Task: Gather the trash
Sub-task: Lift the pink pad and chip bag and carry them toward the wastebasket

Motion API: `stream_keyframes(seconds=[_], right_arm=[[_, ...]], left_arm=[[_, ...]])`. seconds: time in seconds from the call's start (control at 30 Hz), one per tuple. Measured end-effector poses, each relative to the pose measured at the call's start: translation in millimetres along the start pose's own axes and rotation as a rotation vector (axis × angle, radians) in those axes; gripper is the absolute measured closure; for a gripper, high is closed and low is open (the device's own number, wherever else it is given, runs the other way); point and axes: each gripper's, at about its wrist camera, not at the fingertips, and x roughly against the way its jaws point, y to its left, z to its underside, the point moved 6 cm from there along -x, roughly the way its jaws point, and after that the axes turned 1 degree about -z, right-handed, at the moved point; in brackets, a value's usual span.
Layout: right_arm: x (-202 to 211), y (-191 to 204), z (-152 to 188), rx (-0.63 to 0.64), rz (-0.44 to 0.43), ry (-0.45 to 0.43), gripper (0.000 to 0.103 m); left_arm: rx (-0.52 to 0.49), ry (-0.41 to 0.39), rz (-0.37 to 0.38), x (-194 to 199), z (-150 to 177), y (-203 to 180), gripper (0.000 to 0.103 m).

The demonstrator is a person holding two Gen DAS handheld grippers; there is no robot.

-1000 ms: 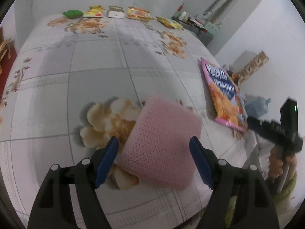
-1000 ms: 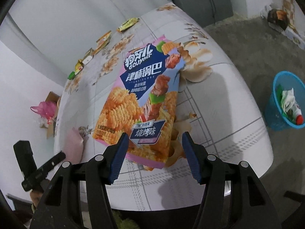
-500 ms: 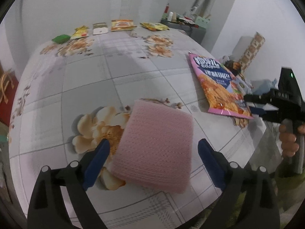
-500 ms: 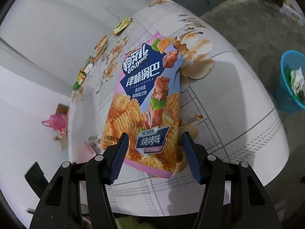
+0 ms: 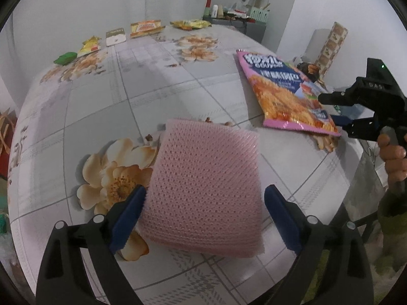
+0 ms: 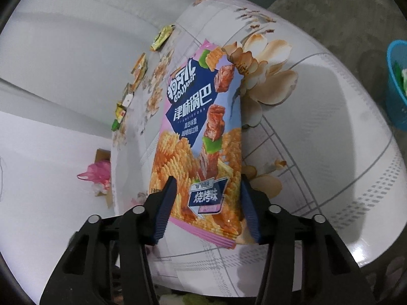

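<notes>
A pink foam mesh pad (image 5: 206, 190) lies on the flowered table (image 5: 101, 106) near its front edge. My left gripper (image 5: 206, 216) stands wide open, one blue finger on each side of the pad's near end. A pink and blue snack bag (image 6: 201, 137) lies near the table's right edge, also seen in the left wrist view as the snack bag (image 5: 285, 94). My right gripper (image 6: 207, 203) is closing, with the bag's near end between its fingers. Its left finger overlaps the bag and its right finger sits at the bag's edge. I see no firm pinch.
Several small wrappers (image 5: 145, 26) line the table's far edge, ending in a green one (image 5: 64, 58). A blue bin (image 6: 396, 84) with trash stands on the floor right of the table. A pink plastic bag (image 6: 95, 175) lies on the floor. A hand (image 5: 393, 157) holds the right gripper (image 5: 335, 110).
The left jaws have spread wider and that gripper has rolled, squaring up on the pad. The right gripper has crept nearer the bag's near end and its jaws have narrowed.
</notes>
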Motion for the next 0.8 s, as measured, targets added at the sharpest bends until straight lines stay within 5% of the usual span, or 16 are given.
stream_keyframes(seconds=[0.23,0.47,0.8], right_arm=[[-9.4,-1.3,0.3,-0.017,-0.009,0.02,0.085],[-10.4,-4.3,1.0,-0.042,-0.039,0.012,0.092],[6.3,-1.1,0.2,-0.051,-0.112,-0.023,0.102]], left_arm=[[-0.027,-0.016,-0.053,-2.3,1.9,1.6,0.012],[-0.043,-0.04,-0.106,-5.2,-0.3,5.7,0.02],[0.02,-0.05,-0.075,-3.6,-5.5,13.2,0.023]])
